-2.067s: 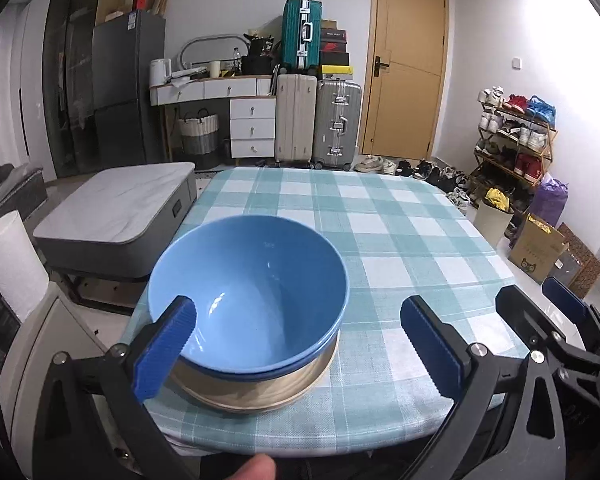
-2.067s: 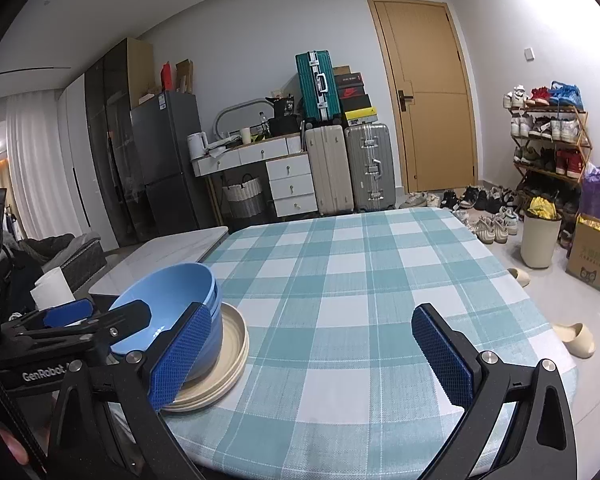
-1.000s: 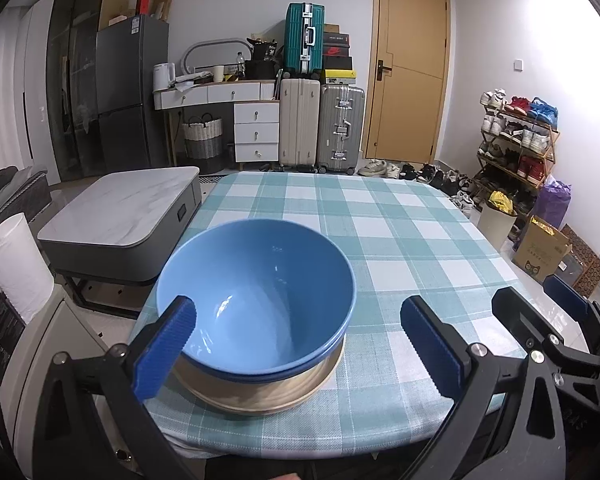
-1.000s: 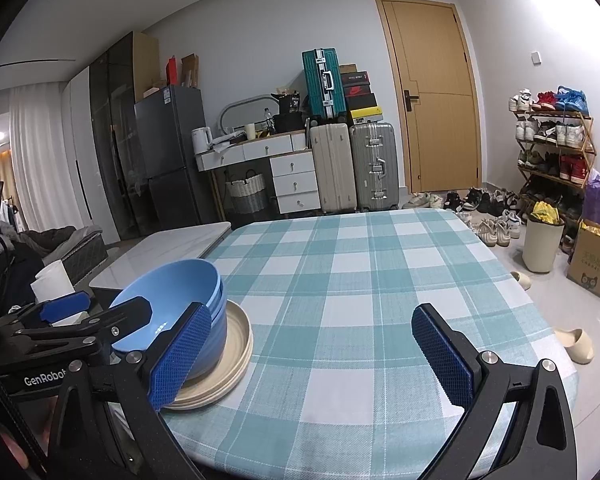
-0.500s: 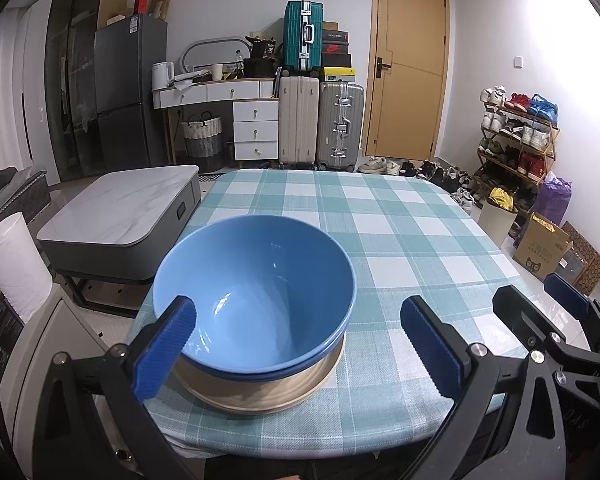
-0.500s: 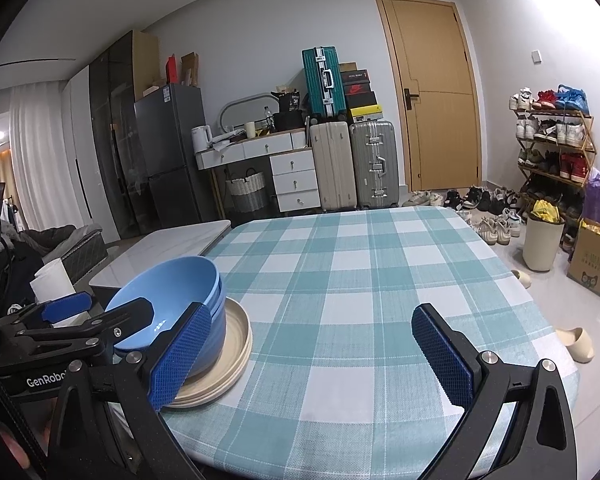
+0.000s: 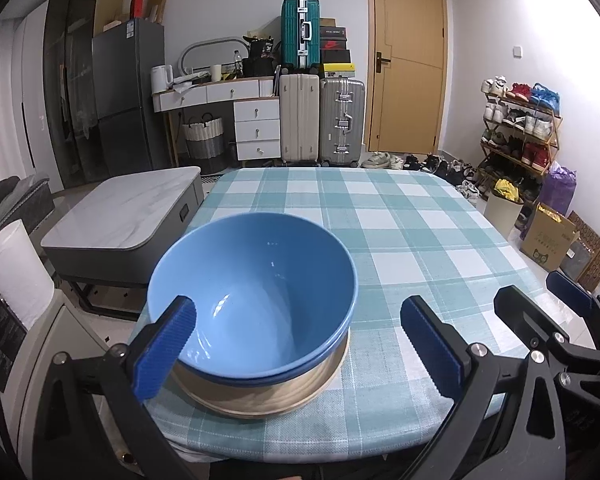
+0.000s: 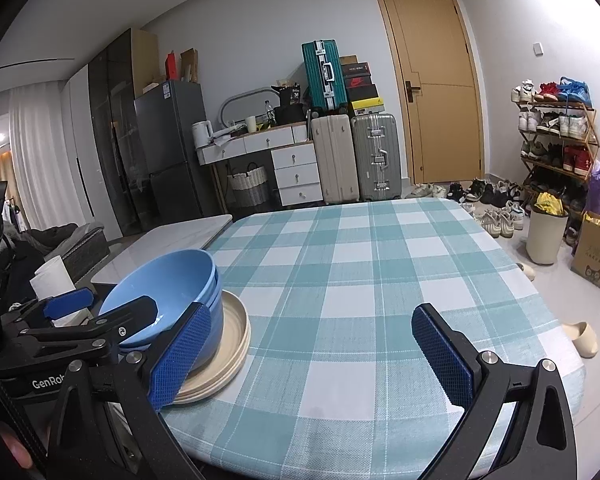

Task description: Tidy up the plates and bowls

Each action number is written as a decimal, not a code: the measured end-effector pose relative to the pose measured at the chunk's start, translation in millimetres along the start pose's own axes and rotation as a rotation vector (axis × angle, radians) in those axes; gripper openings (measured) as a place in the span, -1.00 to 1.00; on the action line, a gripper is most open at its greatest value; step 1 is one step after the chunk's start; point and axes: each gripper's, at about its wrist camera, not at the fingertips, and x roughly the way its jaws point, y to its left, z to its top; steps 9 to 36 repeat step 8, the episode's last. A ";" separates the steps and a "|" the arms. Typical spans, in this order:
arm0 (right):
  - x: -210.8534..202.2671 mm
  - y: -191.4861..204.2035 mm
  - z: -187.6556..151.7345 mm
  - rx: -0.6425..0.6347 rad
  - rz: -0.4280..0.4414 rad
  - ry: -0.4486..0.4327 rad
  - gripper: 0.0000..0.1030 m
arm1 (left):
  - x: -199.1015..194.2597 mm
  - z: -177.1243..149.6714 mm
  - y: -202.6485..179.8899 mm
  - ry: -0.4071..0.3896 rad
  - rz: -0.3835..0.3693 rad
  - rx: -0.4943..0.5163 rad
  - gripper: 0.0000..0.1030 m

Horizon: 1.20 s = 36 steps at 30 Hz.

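The left black plastic two-finger gripper has angular, strut-like arms tipped with flat, ribbed blue rubber pads. Round silver screw heads mark its joints. The right black plastic two-finger gripper has the same build, with cross-hatched blue pads and silver screws. White lettering reading "GenRob", cut off by the right gripper's arm, shows on the left gripper's side. A bare fingertip peeks in at the lower left edge.

This is a home. A table with a green and white checked cloth stands in a room with a fridge, suitcases by a wooden door, a rack full of shoes, and white drawers.
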 end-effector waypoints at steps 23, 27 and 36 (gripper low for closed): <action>7.6 -10.7 -2.2 0.024 0.002 0.015 0.98 | 6.3 0.5 -7.1 0.005 0.020 0.001 1.00; 7.6 -10.7 -2.2 0.024 0.002 0.015 0.98 | 6.3 0.5 -7.1 0.005 0.020 0.001 1.00; 7.6 -10.7 -2.2 0.024 0.002 0.015 0.98 | 6.3 0.5 -7.1 0.005 0.020 0.001 1.00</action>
